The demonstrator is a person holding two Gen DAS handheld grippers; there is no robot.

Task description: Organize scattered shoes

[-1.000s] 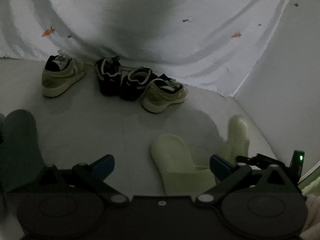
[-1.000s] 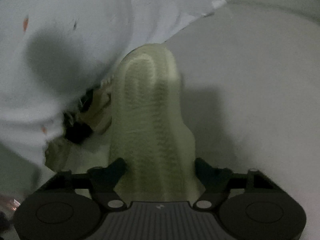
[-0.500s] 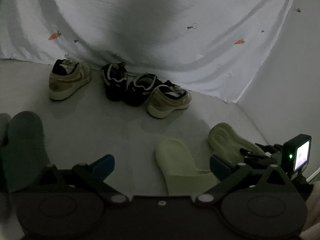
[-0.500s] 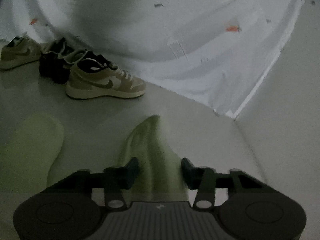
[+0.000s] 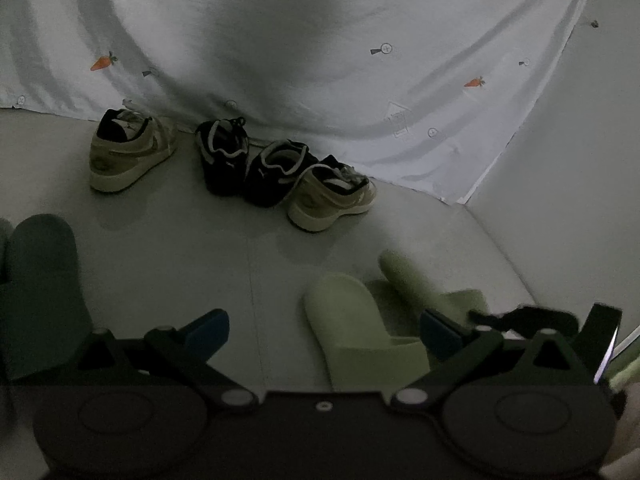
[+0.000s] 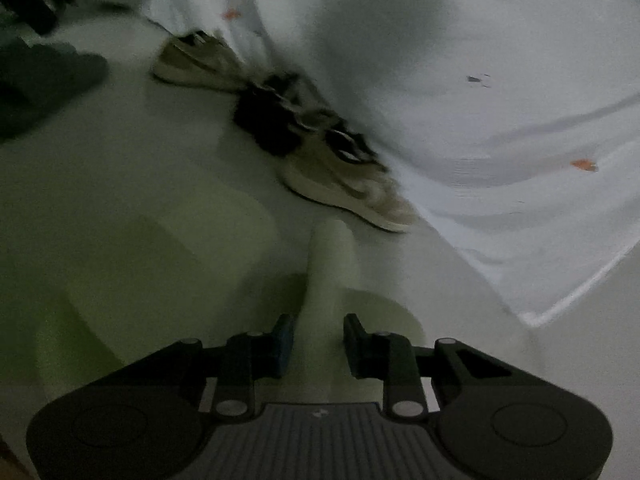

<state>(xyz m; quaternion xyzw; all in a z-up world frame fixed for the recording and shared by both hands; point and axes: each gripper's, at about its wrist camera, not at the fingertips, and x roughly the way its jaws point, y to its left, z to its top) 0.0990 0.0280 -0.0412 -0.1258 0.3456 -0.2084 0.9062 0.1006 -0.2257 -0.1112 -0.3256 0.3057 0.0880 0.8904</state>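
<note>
My right gripper [image 6: 319,342] is shut on a light green slipper [image 6: 329,268], which stands on its edge between the fingers; the view is blurred. In the left wrist view this slipper [image 5: 404,276] rises just right of its mate [image 5: 352,332], which lies flat on the floor. My left gripper [image 5: 324,330] hangs open above the floor with nothing between its fingers. The flat slipper [image 6: 136,280] lies left of the held one. By the cloth stand a beige sneaker [image 5: 128,152], two black shoes [image 5: 224,156] [image 5: 276,176] and a second beige sneaker [image 5: 332,196].
A dark green slipper [image 5: 40,288] lies at the left edge. A white cloth with carrot prints [image 5: 360,60] hangs behind the shoes, and a pale wall [image 5: 568,160] closes the right side. The grey floor [image 5: 200,240] is bare between the sneakers and the slippers.
The right gripper has rolled over with the green slipper, turning it from flat to on its edge. The left gripper has barely shifted and stays open.
</note>
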